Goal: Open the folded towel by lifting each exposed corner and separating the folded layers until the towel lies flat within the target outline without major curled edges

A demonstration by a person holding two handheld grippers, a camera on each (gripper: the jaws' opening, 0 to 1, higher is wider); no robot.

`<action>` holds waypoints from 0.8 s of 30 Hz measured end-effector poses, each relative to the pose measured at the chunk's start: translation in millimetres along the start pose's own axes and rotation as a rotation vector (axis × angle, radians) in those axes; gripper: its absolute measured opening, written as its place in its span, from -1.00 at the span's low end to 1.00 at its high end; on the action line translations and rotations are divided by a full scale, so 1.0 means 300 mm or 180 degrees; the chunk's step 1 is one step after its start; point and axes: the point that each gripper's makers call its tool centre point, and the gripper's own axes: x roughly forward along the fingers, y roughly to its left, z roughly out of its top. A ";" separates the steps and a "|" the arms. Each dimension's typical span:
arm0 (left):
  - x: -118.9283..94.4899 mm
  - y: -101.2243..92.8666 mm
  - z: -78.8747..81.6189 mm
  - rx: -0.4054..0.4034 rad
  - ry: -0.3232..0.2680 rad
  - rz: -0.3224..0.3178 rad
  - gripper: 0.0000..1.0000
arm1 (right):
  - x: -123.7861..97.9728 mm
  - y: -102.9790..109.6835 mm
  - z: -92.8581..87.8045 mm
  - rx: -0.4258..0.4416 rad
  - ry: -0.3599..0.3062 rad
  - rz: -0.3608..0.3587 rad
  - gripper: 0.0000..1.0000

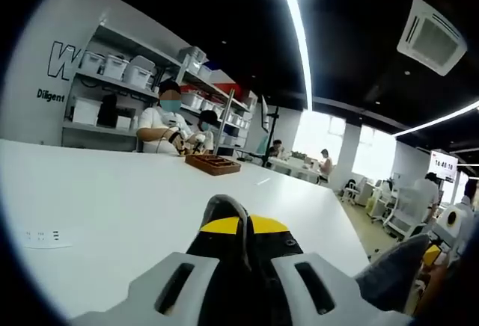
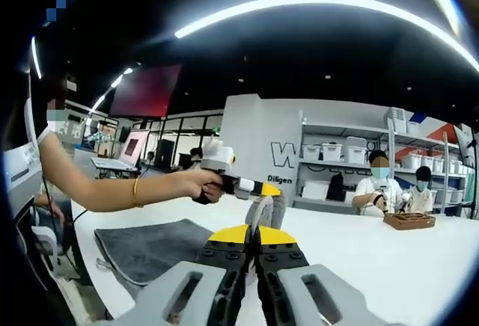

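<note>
Two tools are raised over a white table: the left tool has its jaws pressed together on a fold of grey towel, which also shows at the right tool's view hanging from it, while the right tool has its jaws closed with nothing between them. Most of the towel lies spread and dark grey near the table's near-left edge in the right gripper view, one corner close to the rim. Beyond it the tabletop runs bare and wide to a brown tray far off, where seated people work before shelves.
</note>
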 end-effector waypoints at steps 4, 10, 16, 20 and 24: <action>0.061 -0.036 -0.049 0.0040 0.0104 -0.0041 -0.97 | -0.035 -0.026 -0.031 0.0063 0.0034 -0.0075 -1.00; 0.132 -0.061 -0.102 0.0029 0.0174 -0.0068 -0.97 | -0.074 -0.056 -0.090 0.0178 0.0100 -0.0165 -1.00; 0.178 -0.060 -0.150 -0.0002 0.0236 -0.0053 -0.97 | -0.093 -0.082 -0.129 0.0257 0.0145 -0.0219 -1.00; 0.205 -0.055 -0.186 0.0015 0.0303 -0.0014 -0.97 | -0.099 -0.096 -0.156 0.0335 0.0157 -0.0233 -1.00; 0.233 -0.054 -0.204 0.0012 0.0333 -0.0002 -0.97 | -0.111 -0.120 -0.182 0.0393 0.0174 -0.0286 -1.00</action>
